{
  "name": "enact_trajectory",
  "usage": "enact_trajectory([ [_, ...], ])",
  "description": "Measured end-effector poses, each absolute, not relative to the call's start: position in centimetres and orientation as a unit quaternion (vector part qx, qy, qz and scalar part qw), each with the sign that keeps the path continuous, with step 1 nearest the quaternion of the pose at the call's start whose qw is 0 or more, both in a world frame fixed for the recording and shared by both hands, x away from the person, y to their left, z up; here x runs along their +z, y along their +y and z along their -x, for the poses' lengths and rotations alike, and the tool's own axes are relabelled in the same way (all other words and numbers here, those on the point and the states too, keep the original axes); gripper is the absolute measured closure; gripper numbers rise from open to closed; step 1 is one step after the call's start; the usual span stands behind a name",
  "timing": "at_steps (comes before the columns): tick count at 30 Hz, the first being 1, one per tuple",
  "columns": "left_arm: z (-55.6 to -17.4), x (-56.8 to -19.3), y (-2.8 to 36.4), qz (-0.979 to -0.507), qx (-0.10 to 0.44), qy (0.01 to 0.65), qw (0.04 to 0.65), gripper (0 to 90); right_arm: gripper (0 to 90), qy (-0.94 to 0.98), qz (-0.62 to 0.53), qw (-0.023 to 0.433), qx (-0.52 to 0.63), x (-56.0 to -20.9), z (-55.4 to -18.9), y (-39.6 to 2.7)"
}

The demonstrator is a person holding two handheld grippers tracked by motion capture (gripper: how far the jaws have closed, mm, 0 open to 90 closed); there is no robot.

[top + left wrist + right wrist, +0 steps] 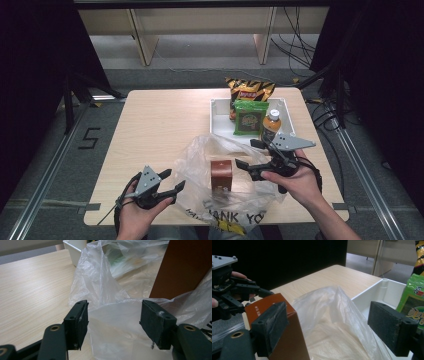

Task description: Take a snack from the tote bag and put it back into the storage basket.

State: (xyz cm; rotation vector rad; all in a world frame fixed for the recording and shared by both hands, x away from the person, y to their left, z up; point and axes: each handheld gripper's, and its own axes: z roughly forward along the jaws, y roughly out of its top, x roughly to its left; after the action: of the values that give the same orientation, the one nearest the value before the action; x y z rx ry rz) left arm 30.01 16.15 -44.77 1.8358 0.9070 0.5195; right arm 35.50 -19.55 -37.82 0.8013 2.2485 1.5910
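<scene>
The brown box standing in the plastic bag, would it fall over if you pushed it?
Probably, if pushed up high: the brown box stands upright, taller than wide, on crinkly plastic bag film. Its flat, straight sides look stiff, so open jaws could likely grip it without crushing.

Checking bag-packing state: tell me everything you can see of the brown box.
The brown box is a small, upright carton, reddish-brown and matte like cardboard, with small white print along its top edge and a pale mark low on its front. It stands on the clear plastic bag, whose crumpled film rises behind and beside it. It sits near the table's front edge, between the two grippers. The right gripper is open close beside it, and the left gripper is open too; neither clamps it.
</scene>
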Motion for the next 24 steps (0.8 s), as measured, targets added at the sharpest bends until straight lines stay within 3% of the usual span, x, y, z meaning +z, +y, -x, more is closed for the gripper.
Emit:
enact_trajectory([
  [7,-30.0,-44.9,16.0,-0.757,0.212,0.374,0.492,38.7,15.5,0.779,-0.258,0.140,0.554,-37.5,-34.9,-18.7],
  [10,-30.0,-44.9,16.0,-0.757,0.213,0.374,0.491,38.7,15.5,0.776,-0.261,0.117,0.562,-37.4,-34.5,-18.2],
  [14,-30.0,-44.9,16.0,-0.757,0.213,0.374,0.491,38.7,15.7,0.775,-0.236,0.130,0.572,-37.3,-34.6,-17.8],
  [19,-29.9,-44.8,15.9,-0.759,0.212,0.375,0.488,38.7,15.7,0.783,-0.237,0.109,0.565,-37.1,-34.3,-17.4],
  [24,-29.7,-44.4,15.7,-0.756,0.213,0.369,0.497,39.5,16.1,0.776,-0.233,0.121,0.573,-37.4,-34.4,-17.6],
])
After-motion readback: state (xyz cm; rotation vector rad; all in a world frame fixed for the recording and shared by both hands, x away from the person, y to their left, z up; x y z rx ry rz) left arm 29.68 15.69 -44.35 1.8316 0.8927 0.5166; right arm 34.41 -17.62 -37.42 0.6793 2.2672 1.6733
